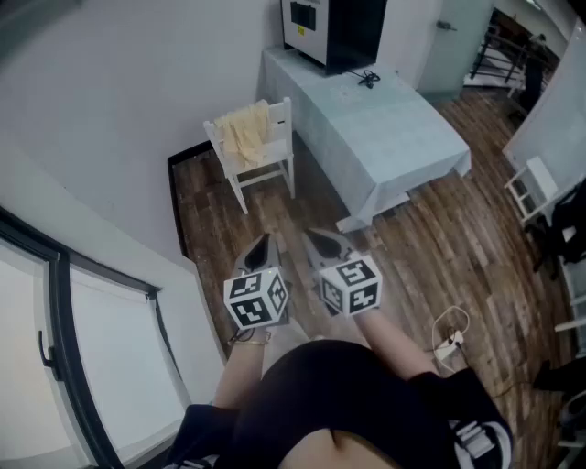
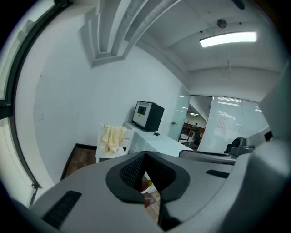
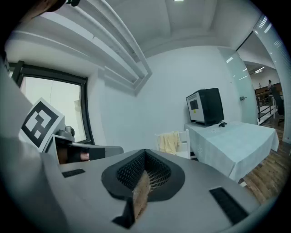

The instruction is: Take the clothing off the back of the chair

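Hanging clothing: a pale yellow piece is draped over the top rail of the chair back, towards the rail's left end. Its long axis runs down the back, and part of it is folded forward towards the seat.
Left gripper: it is held low in front of the body and pointed at 12 o'clock. Its fingers are pressed together with only a thin slit between them, and nothing is held.
Chair: a white chair is set on the wood floor just beside the table's near-left corner. Its top rail runs roughly from 9 to 3 o'clock across the line of approach.
Right gripper: it is held just beside the left one. Its fingers are likewise closed on nothing.
Table: it is covered with a pale cloth and stands at about 1 o'clock. A black box is carried at its far end.
Key relation: the clothing lies at 12 o'clock from the left gripper and nearer 11 o'clock from the right, well apart from both. The left gripper is judged slightly nearer.
Next move: the gap would have to be closed first and the fingers opened. The cloth would then be taken near the rail and lifted up over it.
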